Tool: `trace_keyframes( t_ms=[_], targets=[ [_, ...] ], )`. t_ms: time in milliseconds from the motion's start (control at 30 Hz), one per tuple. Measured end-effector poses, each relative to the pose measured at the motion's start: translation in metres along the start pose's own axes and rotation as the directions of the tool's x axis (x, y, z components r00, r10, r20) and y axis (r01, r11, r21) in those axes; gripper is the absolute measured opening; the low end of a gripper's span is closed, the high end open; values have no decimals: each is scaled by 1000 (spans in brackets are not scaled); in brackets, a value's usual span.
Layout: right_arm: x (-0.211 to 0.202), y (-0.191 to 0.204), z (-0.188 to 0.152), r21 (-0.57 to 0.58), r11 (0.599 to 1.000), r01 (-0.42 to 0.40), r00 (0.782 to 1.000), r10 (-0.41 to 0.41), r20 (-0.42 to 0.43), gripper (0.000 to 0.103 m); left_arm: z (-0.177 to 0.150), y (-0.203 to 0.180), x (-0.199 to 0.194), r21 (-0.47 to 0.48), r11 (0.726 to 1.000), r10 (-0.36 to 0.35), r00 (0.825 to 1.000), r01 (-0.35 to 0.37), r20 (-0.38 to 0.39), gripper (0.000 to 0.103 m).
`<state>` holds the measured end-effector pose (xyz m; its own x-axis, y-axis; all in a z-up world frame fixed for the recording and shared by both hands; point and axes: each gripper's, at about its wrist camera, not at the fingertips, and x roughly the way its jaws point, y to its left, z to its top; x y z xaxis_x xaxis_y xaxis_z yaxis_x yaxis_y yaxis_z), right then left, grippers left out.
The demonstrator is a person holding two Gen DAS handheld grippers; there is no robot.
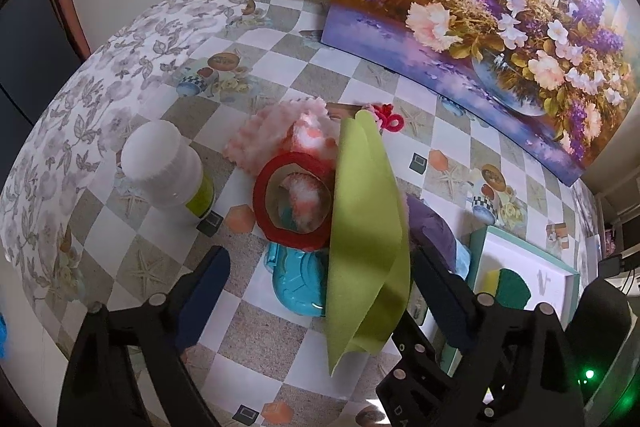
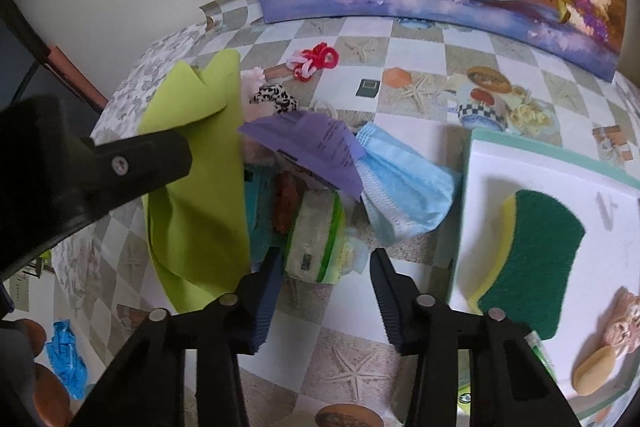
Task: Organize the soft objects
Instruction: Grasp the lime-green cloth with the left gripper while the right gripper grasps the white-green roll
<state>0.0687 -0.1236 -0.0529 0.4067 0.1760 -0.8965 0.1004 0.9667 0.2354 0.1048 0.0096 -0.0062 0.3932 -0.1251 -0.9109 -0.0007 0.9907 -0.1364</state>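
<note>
My left gripper (image 1: pixel 320 267) is open above a pile on the checked tablecloth; a lime green cloth (image 1: pixel 366 227) hangs between its fingers, nearer the right one. The cloth also shows in the right wrist view (image 2: pixel 196 183). Under it lie a red tape ring (image 1: pixel 294 201), a pink fluffy cloth (image 1: pixel 272 135) and a teal plastic piece (image 1: pixel 298 287). My right gripper (image 2: pixel 324 271) is open, just before a green-edged tissue pack (image 2: pixel 316 239). A blue face mask (image 2: pixel 404 187) and purple packet (image 2: pixel 316 147) lie behind. A green-yellow sponge (image 2: pixel 532 259) lies in a white tray (image 2: pixel 480 163).
A white bottle (image 1: pixel 168 171) stands left of the pile. Red and pink hair ties (image 2: pixel 314 63) and a leopard scrunchie (image 2: pixel 274 97) lie farther back. A flower painting (image 1: pixel 500 15) leans on the wall. A blue glove (image 2: pixel 66 359) lies off the table's left edge.
</note>
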Motion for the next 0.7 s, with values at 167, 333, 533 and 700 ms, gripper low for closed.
trace_keyframes(
  t_ms=[167, 333, 533, 700],
  targets=[
    [4, 0, -1, 7, 1000, -20, 1000, 20, 1, 31, -1, 0, 2, -1, 1000, -10, 1000, 10, -8, 86],
    [4, -4, -2, 25, 999, -37, 999, 36, 8, 25, 0, 2, 2, -20, 1000, -17, 1000, 17, -4, 73],
    [2, -7, -3, 35, 998, -44, 999, 43, 10, 25, -2, 1, 7, -19, 999, -51, 998, 50, -25, 46],
    [-5, -9, -2, 40, 998, -54, 998, 53, 20, 24, -2, 0, 7, -5, 998, -67, 998, 67, -19, 24]
  ],
)
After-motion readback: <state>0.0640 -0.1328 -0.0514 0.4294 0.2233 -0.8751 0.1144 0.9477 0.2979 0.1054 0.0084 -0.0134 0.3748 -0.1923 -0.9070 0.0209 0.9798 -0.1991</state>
